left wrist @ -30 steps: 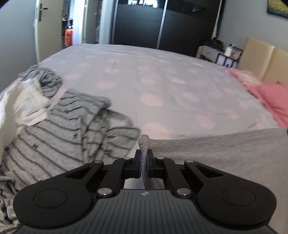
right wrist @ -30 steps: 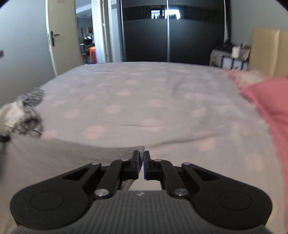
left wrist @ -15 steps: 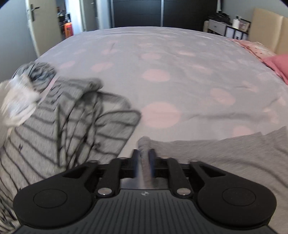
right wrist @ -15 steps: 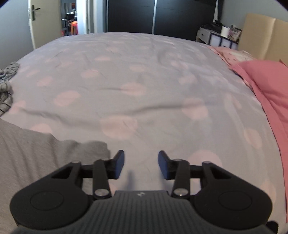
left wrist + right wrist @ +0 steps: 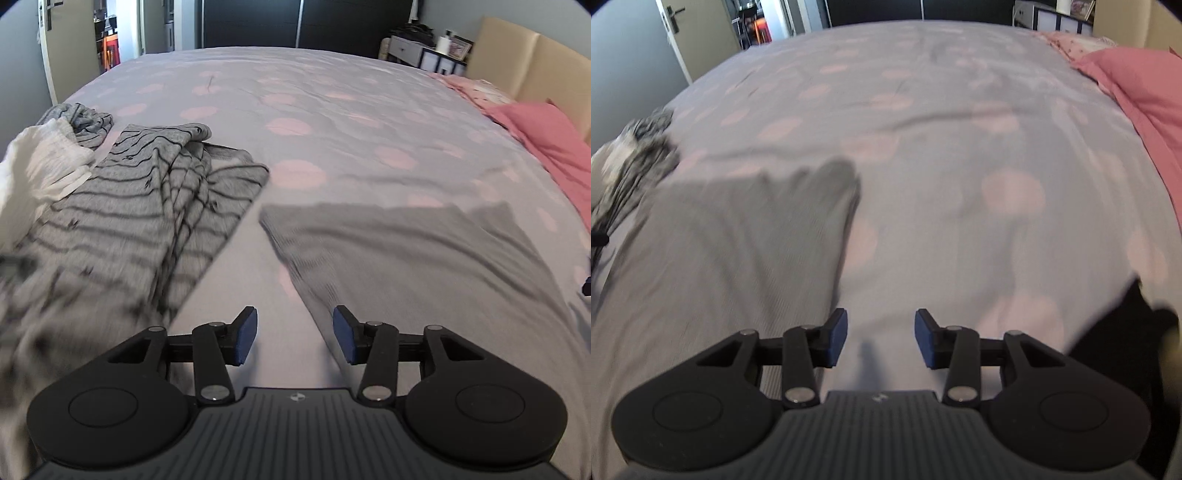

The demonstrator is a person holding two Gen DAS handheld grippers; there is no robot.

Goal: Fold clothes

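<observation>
The plain grey garment [image 5: 406,251] lies spread flat on the dotted bedspread [image 5: 332,110], beside a striped heap [image 5: 147,206] (white piece atop). The left gripper [image 5: 294,336] is opening, empty; the right gripper [image 5: 880,339] stands apart, empty.

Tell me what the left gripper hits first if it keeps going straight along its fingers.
Most likely the left edge of the plain grey garment, or the dotted bedspread right beside it. The left gripper, jaws opening with nothing between them, points at that border; depth is hard to judge here.
</observation>
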